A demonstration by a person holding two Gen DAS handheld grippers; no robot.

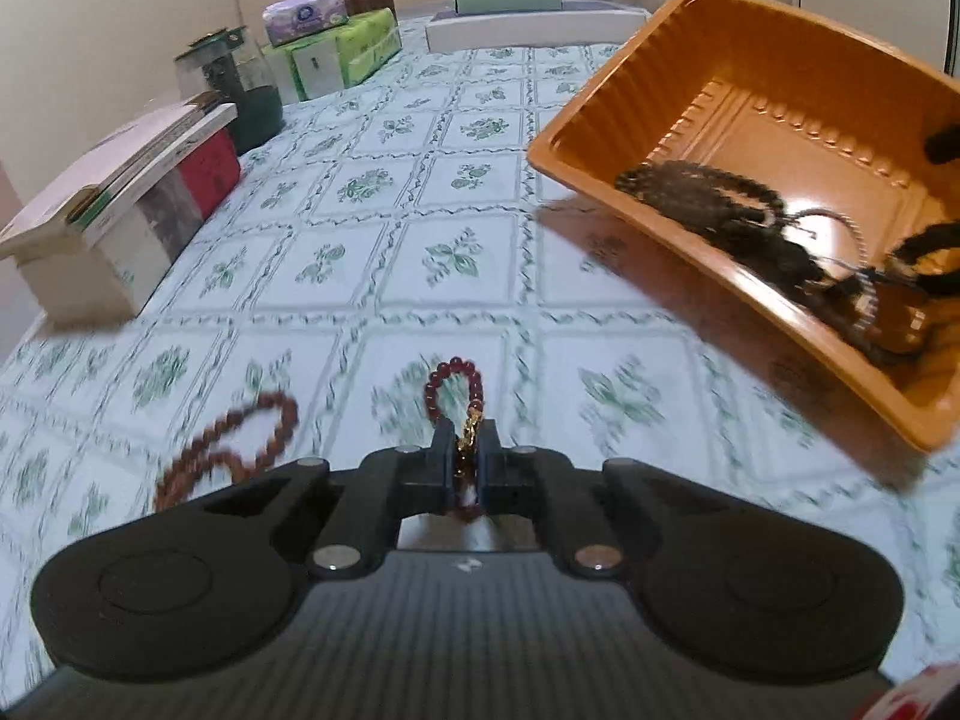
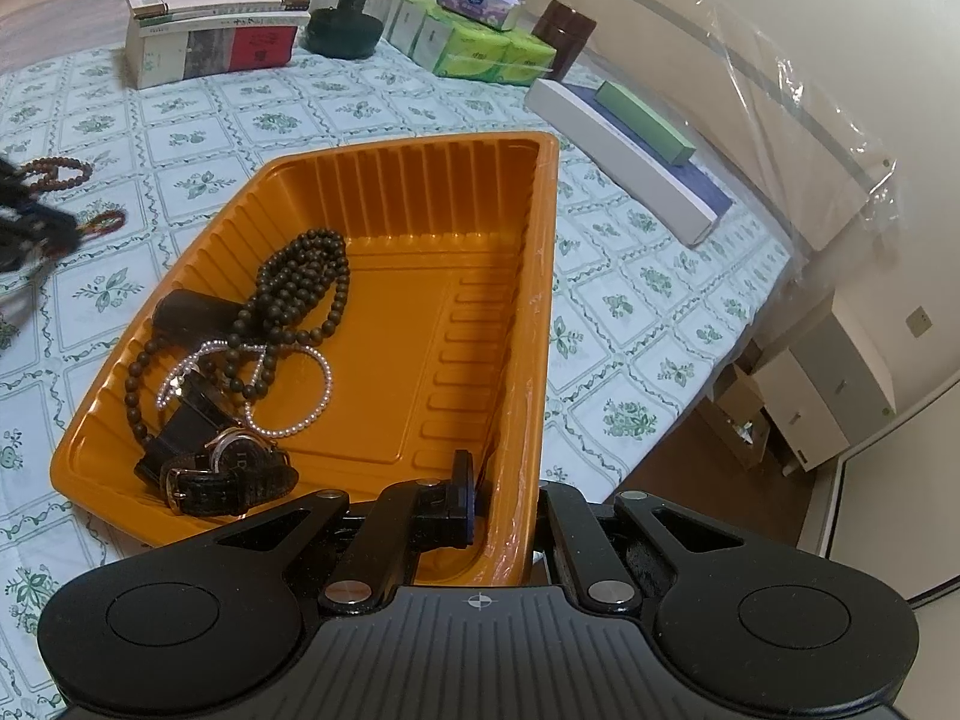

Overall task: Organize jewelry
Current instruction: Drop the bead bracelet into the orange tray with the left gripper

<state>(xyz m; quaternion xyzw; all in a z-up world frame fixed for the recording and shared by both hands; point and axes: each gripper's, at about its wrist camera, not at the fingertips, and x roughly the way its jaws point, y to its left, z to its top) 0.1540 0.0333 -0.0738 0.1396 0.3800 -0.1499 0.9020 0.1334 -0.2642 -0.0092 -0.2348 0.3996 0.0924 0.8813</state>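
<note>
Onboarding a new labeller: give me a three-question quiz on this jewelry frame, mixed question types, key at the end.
1. True or false: the left tool is shut on the dark red beaded bracelet.
2. What does the right tool grip? A) the black-strap wristwatch B) the orange ribbed plastic tray's wall C) nothing
3. Which loose jewelry lies on the floral tablecloth left of the left tool?

Key: 1 true. 2 B. 3 the brown beaded bracelet.

watch [image 2: 231,474] and bead necklace [image 2: 300,288] lie in the tray [image 2: 528,312]; bracelet [image 1: 450,390] left of it on the bedsheet [image 1: 360,240]
</note>
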